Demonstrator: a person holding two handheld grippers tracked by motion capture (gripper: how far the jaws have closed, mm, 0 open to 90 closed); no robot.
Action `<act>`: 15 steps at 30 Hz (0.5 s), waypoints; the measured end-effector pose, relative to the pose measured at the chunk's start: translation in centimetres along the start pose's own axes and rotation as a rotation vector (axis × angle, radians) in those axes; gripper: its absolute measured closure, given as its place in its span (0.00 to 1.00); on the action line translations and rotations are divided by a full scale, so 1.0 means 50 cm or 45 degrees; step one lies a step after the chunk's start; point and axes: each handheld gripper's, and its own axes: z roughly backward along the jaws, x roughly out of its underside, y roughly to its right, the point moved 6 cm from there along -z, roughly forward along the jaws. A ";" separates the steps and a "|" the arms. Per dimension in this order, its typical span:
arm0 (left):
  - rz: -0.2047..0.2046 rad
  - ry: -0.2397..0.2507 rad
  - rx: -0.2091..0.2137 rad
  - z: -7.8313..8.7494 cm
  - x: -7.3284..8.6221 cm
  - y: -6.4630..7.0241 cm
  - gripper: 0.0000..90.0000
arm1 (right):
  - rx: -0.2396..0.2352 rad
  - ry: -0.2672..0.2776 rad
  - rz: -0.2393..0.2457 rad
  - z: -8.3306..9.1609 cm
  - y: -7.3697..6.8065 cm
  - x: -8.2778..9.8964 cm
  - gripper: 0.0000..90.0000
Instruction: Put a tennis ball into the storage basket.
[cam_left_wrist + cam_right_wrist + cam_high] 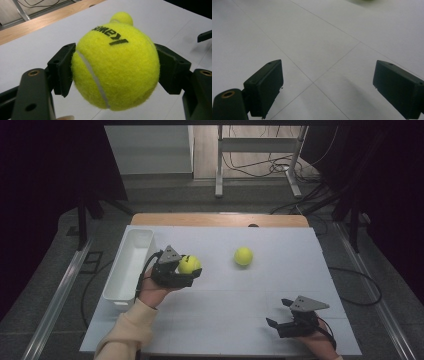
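Lab or test room: dark curtains (45,175), loose floor cables (280,165), metal stand legs (219,170), white-covered table (280,245).

White-covered counter (225,320) with a white bin (129,265) at its left edge and a tennis ball (243,256) mid-surface.

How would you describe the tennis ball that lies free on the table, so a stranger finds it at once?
Start at the white table, near its middle. The free tennis ball lies there alone, right of the white bin. Unlike the other ball, no tongs grip it.
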 end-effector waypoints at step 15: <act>0.041 0.021 -0.053 0.008 -0.011 -0.041 0.29 | 0.001 0.001 -0.004 0.000 0.000 0.000 0.11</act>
